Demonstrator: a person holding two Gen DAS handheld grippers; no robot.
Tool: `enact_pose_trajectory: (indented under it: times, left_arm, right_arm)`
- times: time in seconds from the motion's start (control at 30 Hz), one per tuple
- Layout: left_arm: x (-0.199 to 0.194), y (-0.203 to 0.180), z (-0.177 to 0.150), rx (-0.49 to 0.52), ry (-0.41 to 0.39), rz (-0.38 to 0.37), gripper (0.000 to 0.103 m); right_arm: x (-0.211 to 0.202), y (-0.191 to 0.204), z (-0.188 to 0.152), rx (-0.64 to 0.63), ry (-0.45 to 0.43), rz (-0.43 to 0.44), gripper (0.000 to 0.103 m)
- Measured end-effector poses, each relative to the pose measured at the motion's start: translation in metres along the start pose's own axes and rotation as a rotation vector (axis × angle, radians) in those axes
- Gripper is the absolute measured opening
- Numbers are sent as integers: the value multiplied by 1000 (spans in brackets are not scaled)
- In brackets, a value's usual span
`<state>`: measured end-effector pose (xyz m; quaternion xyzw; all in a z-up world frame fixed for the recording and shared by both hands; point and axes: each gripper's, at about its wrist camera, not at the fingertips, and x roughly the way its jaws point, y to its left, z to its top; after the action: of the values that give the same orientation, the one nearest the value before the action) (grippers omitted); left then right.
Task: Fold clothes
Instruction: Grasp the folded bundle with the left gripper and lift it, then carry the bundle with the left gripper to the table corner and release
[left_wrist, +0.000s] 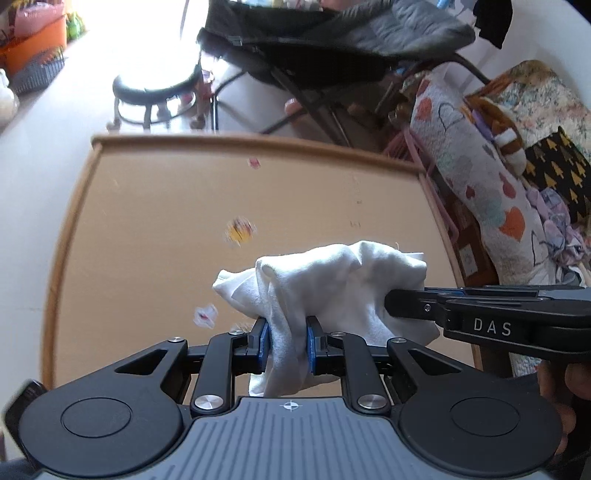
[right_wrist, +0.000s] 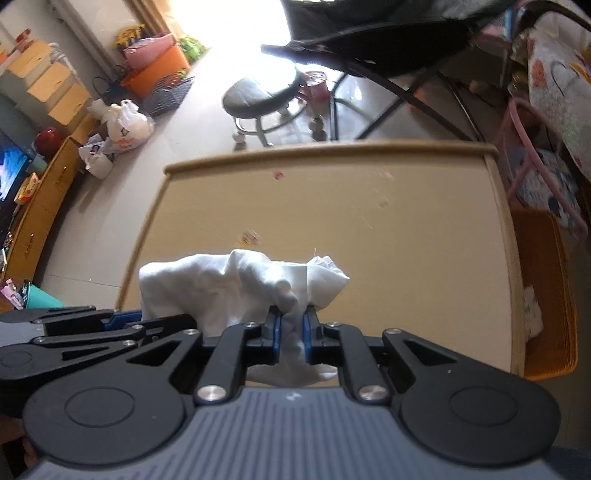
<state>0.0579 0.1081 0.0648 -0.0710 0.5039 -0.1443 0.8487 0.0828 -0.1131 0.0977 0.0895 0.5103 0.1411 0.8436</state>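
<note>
**Both grippers clamped on one white garment above the worktop**

The left gripper has its blue pads pressed in on a bunched fold of the white garment, the cloth squeezed between them and hanging down below the fingers. The right gripper is likewise pinched onto the white garment, its blue pads close together with a narrow twist of fabric caught between them. In the left wrist view the right gripper comes in from the right side, its tip buried in the same cloth; in the right wrist view the left gripper enters from the left and meets the garment's other end.

The garment is crumpled into a loose bundle strung between the two grippers, over the near part of the tan worktop, towards its near right corner in the left wrist view. Whether any of it touches the surface cannot be told.

Small stickers mark the worktop: a yellow one near the middle, a pink one towards the far edge, and a white one near the left gripper. Beyond the far edge stand a round black stool and a dark folding chair. A heart-patterned quilt lies off the right edge.
</note>
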Motion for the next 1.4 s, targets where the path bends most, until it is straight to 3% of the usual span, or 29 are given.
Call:
enact_pose_trajectory:
  times: [0.33, 0.53, 1.03, 1.4]
  left_arm:
    - [-38, 37, 50, 21, -49, 60, 20]
    - [-35, 66, 75, 11, -40, 89, 20]
    - [40, 119, 130, 55, 29, 168, 20]
    - [81, 140, 134, 58, 64, 161, 21]
  right_arm:
    - [9, 43, 43, -60, -33, 16, 12]
    - [31, 62, 63, -64, -22, 26, 12]
    - [110, 82, 95, -48, 29, -39, 12]
    - [141, 84, 96, -52, 85, -65, 12]
